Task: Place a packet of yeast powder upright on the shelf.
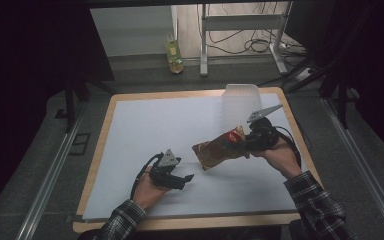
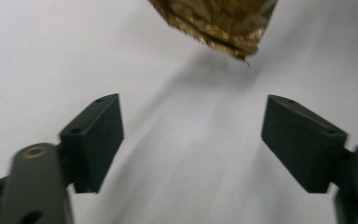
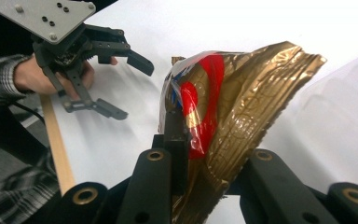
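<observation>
Gold snack bag (image 3: 235, 116), crinkled foil with a red and white patch, sits clamped in the right gripper (image 1: 252, 141), the jaws pinching one end while the rest of the bag juts out past the tips, lifted clear of the table and casting a shadow on the white tabletop (image 1: 145, 130). The right hand (image 1: 280, 156) wraps the gripper from behind, plaid sleeve trailing back. Beyond the bag's far end, to the side, the left gripper (image 1: 184, 181) lies low near the table's front edge, jaws spread wide with nothing between them; the bag's frayed gold corner (image 2: 214, 23) hangs ahead of those open jaws, apart from them. Farther out past the right gripper stands a translucent plastic container (image 1: 239, 102) by the table's back edge. Farther still, on the floor, a yellowish bottle (image 1: 174, 55).
</observation>
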Demonstrator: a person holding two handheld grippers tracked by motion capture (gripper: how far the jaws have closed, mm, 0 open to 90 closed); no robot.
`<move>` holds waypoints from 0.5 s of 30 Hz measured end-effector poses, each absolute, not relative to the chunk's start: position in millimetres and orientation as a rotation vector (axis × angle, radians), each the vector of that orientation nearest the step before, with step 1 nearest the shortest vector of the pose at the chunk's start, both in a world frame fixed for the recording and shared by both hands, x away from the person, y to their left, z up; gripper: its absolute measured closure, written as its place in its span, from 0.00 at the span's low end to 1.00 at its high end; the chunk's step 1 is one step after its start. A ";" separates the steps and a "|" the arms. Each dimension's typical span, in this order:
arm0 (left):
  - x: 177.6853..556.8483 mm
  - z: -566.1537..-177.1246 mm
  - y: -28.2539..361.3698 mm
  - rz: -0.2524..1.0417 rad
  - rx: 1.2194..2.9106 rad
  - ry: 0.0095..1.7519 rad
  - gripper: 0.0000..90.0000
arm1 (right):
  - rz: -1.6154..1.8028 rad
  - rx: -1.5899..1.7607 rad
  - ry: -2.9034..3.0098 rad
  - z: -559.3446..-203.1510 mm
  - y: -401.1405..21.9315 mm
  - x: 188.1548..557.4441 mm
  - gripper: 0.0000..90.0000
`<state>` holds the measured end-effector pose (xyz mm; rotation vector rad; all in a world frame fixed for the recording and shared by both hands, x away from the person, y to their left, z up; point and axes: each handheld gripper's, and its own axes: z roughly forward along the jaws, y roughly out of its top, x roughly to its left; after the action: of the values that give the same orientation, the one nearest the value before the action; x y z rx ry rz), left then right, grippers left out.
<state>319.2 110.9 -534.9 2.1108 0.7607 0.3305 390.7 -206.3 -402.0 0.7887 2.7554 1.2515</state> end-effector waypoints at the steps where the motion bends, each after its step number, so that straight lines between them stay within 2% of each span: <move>1: 319.2 -534.9 110.9 0.333 2.114 0.758 0.20 | 1.250 0.778 2.753 -400.4 -206.9 391.2 0.86; 15: 318.4 -537.1 108.9 0.346 2.148 0.711 0.10 | 1.219 0.692 2.704 -376.3 -216.5 400.4 0.86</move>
<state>318.4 108.9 -537.1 2.1476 0.7111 0.3464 400.4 -216.5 -376.3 0.6924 2.7038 1.2194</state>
